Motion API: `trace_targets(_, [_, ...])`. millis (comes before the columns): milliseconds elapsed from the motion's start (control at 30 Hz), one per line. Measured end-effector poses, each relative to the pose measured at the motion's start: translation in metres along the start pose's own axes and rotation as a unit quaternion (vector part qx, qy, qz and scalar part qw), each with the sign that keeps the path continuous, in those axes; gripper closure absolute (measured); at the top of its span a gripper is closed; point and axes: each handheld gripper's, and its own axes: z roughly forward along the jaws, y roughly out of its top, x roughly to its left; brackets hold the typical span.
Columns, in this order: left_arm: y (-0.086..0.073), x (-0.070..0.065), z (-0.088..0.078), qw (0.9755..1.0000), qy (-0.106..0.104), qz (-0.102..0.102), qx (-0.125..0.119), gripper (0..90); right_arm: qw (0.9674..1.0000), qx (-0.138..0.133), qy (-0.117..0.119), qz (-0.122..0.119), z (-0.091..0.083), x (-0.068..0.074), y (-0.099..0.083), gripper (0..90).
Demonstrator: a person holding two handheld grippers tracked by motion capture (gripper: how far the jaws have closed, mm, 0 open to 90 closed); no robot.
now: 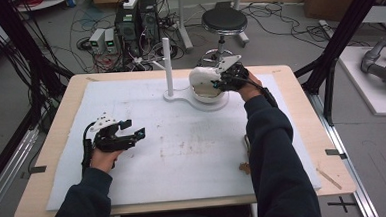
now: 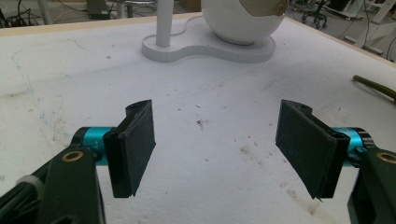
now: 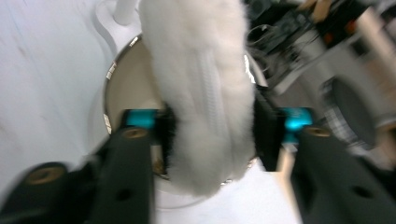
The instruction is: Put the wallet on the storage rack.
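Right gripper [image 3: 210, 128] grasps a white fluffy item [image 3: 201, 93] over the white bowl [image 1: 205, 85] at the table's far side; contact appears firm, though blurred. Left gripper [image 2: 215, 149] stands released above the white mat [image 2: 210, 121].

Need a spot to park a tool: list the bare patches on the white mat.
Bare: the mat between the left tongs and the right sleeve, and the far-left corner beside the post. Crowded: the white bowl stand under the right tongs.
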Motion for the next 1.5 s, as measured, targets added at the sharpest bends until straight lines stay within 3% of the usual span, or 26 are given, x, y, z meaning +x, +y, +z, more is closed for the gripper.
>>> trace_targets(33, [0.0, 0.0, 0.0, 1.0, -0.001, 0.0, 0.001, 28.2, 0.9997, -0.012, 0.007, 0.022, -0.001, 0.0, -0.001, 50.2])
trace_targets(67, [0.0, 0.0, 0.0, 1.0, -0.002, 0.0, 0.001, 28.2, 0.9955, -0.046, 0.031, 0.077, -0.006, -0.005, -0.001, 46.1])
trace_targets(100, [0.0, 0.0, 0.001, 1.0, -0.002, -0.001, 0.001, 28.2, 0.9955, -0.046, 0.031, 0.077, -0.006, -0.005, -0.001, 46.1])
trace_targets(167, [0.0, -0.001, 0.002, 1.0, -0.003, 0.0, 0.003, 28.2, 0.9909, -0.082, 0.042, 0.098, -0.012, -0.008, 0.001, 47.2])
trace_targets(233, [-0.001, -0.001, 0.002, 1.0, -0.003, -0.001, 0.003, 28.2, 0.9865, -0.111, 0.052, 0.108, -0.015, -0.007, 0.006, 59.8])
trace_targets(267, [0.0, -0.001, 0.002, 1.0, -0.004, 0.0, 0.003, 28.2, 0.9883, -0.103, 0.048, 0.102, -0.014, -0.005, 0.008, 66.9])
trace_targets(300, [0.0, -0.001, 0.002, 1.0, -0.004, -0.001, 0.003, 28.2, 0.9883, -0.103, 0.048, 0.102, -0.014, -0.005, 0.008, 66.9])
trace_targets(367, [0.0, -0.001, 0.001, 1.0, -0.004, 0.0, 0.003, 28.2, 0.9933, -0.065, 0.041, 0.086, -0.006, 0.0, 0.01, 74.8])
trace_targets(433, [0.0, -0.001, 0.001, 1.0, -0.004, 0.001, 0.003, 28.2, 0.9935, -0.062, 0.04, 0.087, -0.004, 0.001, 0.01, 74.9])
trace_targets(467, [0.0, -0.001, 0.001, 1.0, -0.004, 0.0, 0.003, 28.3, 0.9932, -0.046, 0.044, 0.097, 0.0, 0.003, 0.009, 78.3])
trace_targets(533, [0.0, -0.001, 0.002, 1.0, -0.005, 0.0, 0.004, 28.2, 0.9939, -0.035, 0.046, 0.094, 0.001, 0.004, 0.009, 78.3])
trace_targets(567, [0.0, -0.001, 0.002, 1.0, -0.006, 0.0, 0.003, 28.2, 0.9934, -0.022, 0.054, 0.099, 0.003, 0.007, 0.008, 76.5])
trace_targets(600, [0.0, -0.001, 0.002, 1.0, -0.005, 0.0, 0.003, 28.2, 0.9934, -0.022, 0.054, 0.099, 0.003, 0.007, 0.008, 76.5])
trace_targets(667, [0.0, -0.001, 0.001, 1.0, -0.003, 0.001, 0.002, 28.2, 0.9924, -0.031, 0.052, 0.107, 0.0, 0.007, 0.008, 66.8])
trace_targets(733, [0.0, 0.0, 0.0, 1.0, -0.003, -0.001, 0.0, 28.2, 0.9881, -0.051, 0.055, 0.134, -0.008, 0.007, 0.006, 52.8])
trace_targets(800, [0.0, 0.001, 0.0, 1.0, -0.001, -0.003, -0.002, 28.2, 0.9843, -0.054, 0.05, 0.16, -0.016, 0.005, 0.004, 43.7])
trace_targets(900, [0.001, 0.002, -0.002, 1.0, 0.004, 0.003, -0.007, 28.1, 0.9804, -0.058, 0.054, 0.18, -0.03, 0.004, -0.004, 38.3])
trace_targets(933, [0.001, 0.002, -0.002, 0.9999, 0.006, 0.003, -0.011, 27.9, 0.9789, -0.066, 0.049, 0.187, -0.036, 0.006, -0.007, 37.5])
trace_targets(967, [0.002, 0.002, -0.004, 0.9999, 0.007, 0.005, -0.013, 25.1, 0.9747, -0.098, 0.027, 0.2, -0.05, 0.014, -0.021, 35.7])
trace_targets(1033, [0.002, 0.003, -0.005, 0.9998, 0.006, 0.007, -0.019, 23.2, 0.973, -0.102, 0.029, 0.205, -0.052, 0.015, -0.024, 34.0])
trace_targets(1133, [0.003, 0.004, -0.008, 0.9996, 0.01, 0.009, -0.024, 21.2, 0.9662, -0.045, 0.064, 0.246, -0.064, 0.018, -0.038, 28.2])
trace_targets(1167, [0.003, 0.005, -0.008, 0.9995, 0.012, 0.006, -0.027, 21.2, 0.9655, -0.061, 0.063, 0.245, -0.075, 0.027, -0.048, 28.0])
trace_targets(1200, [0.003, 0.006, -0.009, 0.9995, 0.012, 0.007, -0.027, 21.2, 0.9655, -0.061, 0.063, 0.245, -0.075, 0.027, -0.048, 28.0])
trace_targets(1233, [0.003, 0.007, -0.01, 0.9994, 0.014, 0.006, -0.03, 21.2, 0.9669, -0.066, 0.056, 0.24, -0.084, 0.036, -0.058, 27.5])
trace_targets(1267, [0.003, 0.008, -0.01, 0.9994, 0.015, 0.006, -0.031, 21.2, 0.9669, -0.066, 0.056, 0.24, -0.084, 0.036, -0.058, 27.5])
trace_targets(1500, [0.003, 0.009, -0.011, 0.9994, 0.018, 0.004, -0.031, 21.2, 0.9683, -0.073, 0.026, 0.237, -0.1, 0.062, -0.102, 26.8])
